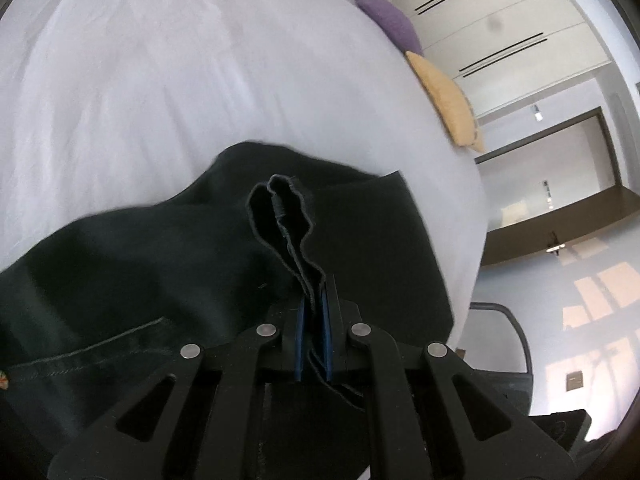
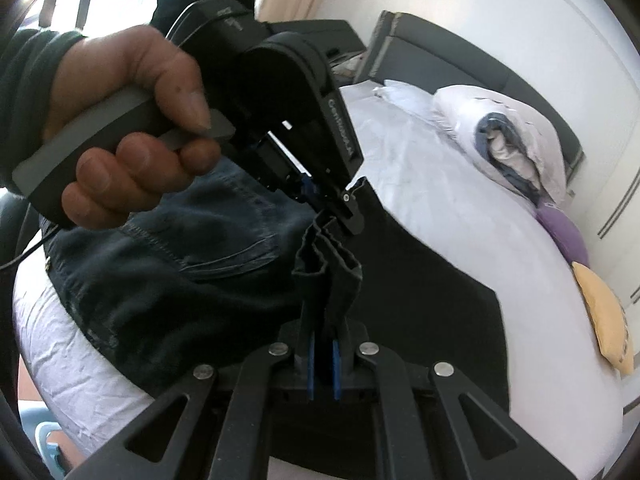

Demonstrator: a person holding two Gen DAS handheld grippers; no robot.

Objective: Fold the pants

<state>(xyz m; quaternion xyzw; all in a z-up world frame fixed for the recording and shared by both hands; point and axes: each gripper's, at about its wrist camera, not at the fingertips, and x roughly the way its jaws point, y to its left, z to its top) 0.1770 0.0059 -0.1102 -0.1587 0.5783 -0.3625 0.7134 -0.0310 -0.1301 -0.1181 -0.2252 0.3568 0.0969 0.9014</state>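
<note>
Dark denim pants [image 1: 140,264] are spread on the bed [image 1: 160,80] near its side edge, the hem lifted. The left gripper [image 1: 314,312] is clamped on bunched hem layers. The right gripper [image 2: 324,344] is clamped on adjoining folds. Pillows [image 2: 604,320] apparently lie along the far edge.

dark blue-black denim pants [image 2: 168,264] with light stitching, plain white bed sheet [image 1: 160,80], purple pillow [image 1: 388,20], yellow pillow [image 1: 448,100], black grippers with blue pads [image 1: 325,320].
</note>
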